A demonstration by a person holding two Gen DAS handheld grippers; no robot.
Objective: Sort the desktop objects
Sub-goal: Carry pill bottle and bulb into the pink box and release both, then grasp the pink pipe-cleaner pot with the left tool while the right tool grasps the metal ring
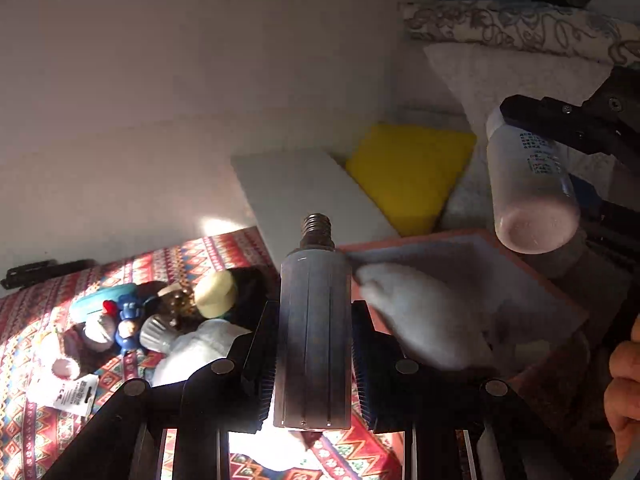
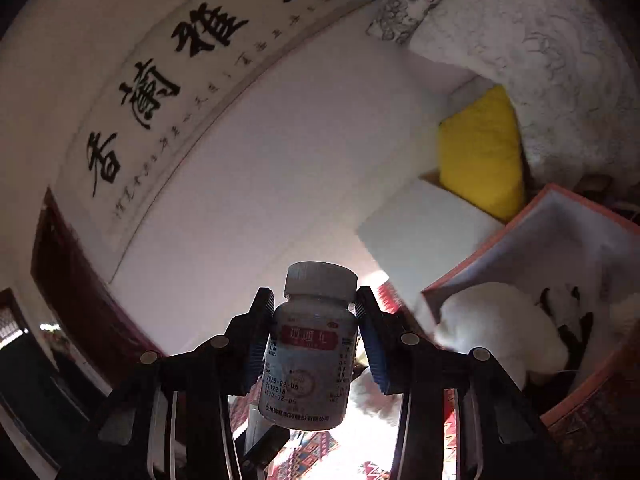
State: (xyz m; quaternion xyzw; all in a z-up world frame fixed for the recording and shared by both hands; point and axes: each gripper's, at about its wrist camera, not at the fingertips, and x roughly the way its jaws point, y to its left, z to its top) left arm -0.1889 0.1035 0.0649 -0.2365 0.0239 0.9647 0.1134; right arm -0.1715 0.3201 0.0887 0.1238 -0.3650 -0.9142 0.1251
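We hold the left gripper (image 1: pixel 314 356) with its fingers pinching a grey bulb (image 1: pixel 314 332) by its long ribbed body, the screw base pointing away from us. The bulb hangs above the tabletop (image 1: pixel 24 420), which wears a red patterned cloth lit by a bright patch of sun.

We hold the right gripper (image 2: pixel 316 344) with its fingers clamped on a white bottle (image 2: pixel 310 356), cap up, a red label and printed dates facing the camera. In the left view the same bottle (image 1: pixel 532 188) shows at the right, tilted, its round bottom toward us, raised over the near rim of the box (image 1: pixel 560 296). A hand (image 1: pixel 624 396) shows at the right edge of that view.

The box is pink-edged with a pale lining and sits at the right. A white plush (image 2: pixel 500 336) with black markings lies inside it; in the left view it is a blurred pale shape (image 1: pixel 424 312).

Behind the box stand a white block (image 1: pixel 304 196) and a yellow cushion (image 1: pixel 412 168), the two just beside each other. A calligraphy scroll (image 2: pixel 192 76) hangs on the wall.

At the left of the tabletop lies a pile of small things: a blue toy (image 1: pixel 128 320), a cream cap (image 1: pixel 216 294), a white bulb (image 1: pixel 160 334) and a tag (image 1: pixel 68 396). They touch or overlap, well apart from the box.
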